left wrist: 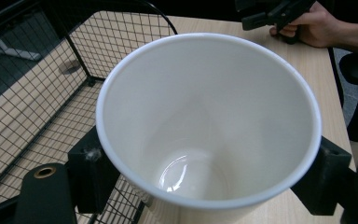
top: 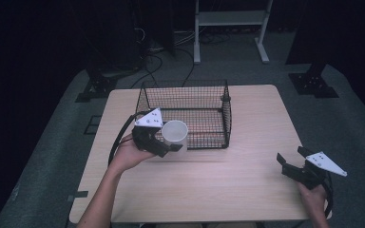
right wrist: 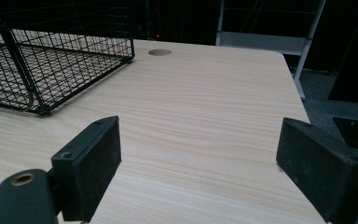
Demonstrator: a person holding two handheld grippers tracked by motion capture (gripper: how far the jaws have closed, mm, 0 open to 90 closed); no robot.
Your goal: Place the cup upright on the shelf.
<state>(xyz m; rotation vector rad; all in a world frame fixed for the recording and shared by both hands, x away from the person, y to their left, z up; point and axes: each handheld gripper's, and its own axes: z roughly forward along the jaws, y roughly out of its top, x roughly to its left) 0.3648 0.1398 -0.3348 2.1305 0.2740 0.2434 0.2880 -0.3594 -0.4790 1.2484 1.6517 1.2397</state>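
white cup clamped at the basket's corner

the person's left forearm comes in from the bottom edge and angles up to the left gripper (top: 172,146), whose jaws are clamped on the smooth white empty cup (top: 175,133). the cup sits at the near left corner of the black wire mesh basket (top: 209,90), seemingly lifted off the pale wooden table (top: 209,180). the right gripper (top: 291,160) rests low at the table's right edge, jaws wide apart.

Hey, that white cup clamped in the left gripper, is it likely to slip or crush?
The white cup looks stiff; its rim stays round between the pads. Its glossy, tapered wall may slip downward. It is empty, so probably light.
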